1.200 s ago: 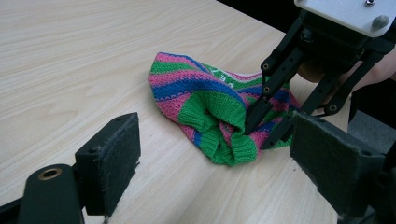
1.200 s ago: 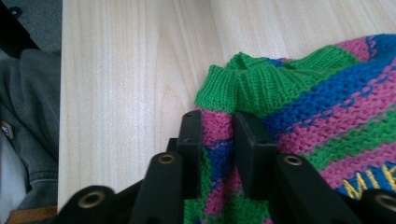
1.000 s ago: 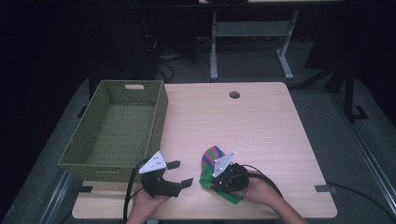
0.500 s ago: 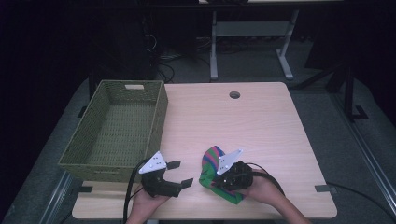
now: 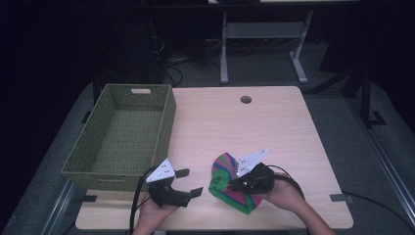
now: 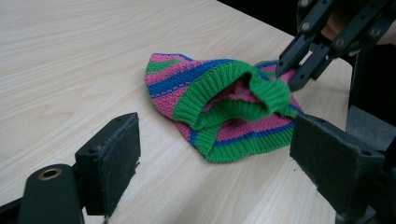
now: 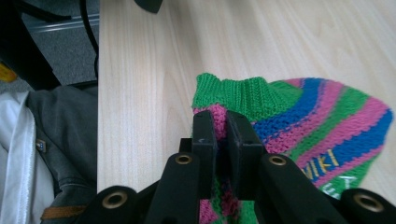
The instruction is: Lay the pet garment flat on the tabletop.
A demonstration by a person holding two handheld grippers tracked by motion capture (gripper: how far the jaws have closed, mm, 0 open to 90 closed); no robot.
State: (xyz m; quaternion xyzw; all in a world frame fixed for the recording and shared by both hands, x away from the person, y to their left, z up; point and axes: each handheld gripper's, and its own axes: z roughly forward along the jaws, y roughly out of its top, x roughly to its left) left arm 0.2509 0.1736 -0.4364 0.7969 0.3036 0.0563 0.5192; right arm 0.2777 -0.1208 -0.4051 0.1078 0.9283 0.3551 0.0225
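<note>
A knitted hat (image 5: 224, 169) striped in green, pink and blue lies near the table's front edge. Its green ribbed rim (image 6: 261, 86) is pulled up off the wood. My right gripper (image 5: 234, 185) is shut on that rim; in the right gripper view the jaws (image 7: 220, 123) pinch pink and green knit between them. The hat (image 7: 327, 112) spreads to the right there, with yellow lettering on it. My left gripper (image 5: 191, 182) rests just left of the hat, open, with nothing between its pads (image 6: 116, 154). The hat (image 6: 201, 88) lies a short way beyond them.
A green woven basket (image 5: 166, 122) stands empty at the table's left side. The light wooden table (image 5: 274, 132) has a round cable hole (image 5: 245, 99) near its far edge. A person's trousers and white garment (image 7: 28, 140) show past the near edge.
My right gripper has risen slightly with the hat's rim pinched in it, so the hat has bunched up and lifted on that side. The left gripper has stayed still.
</note>
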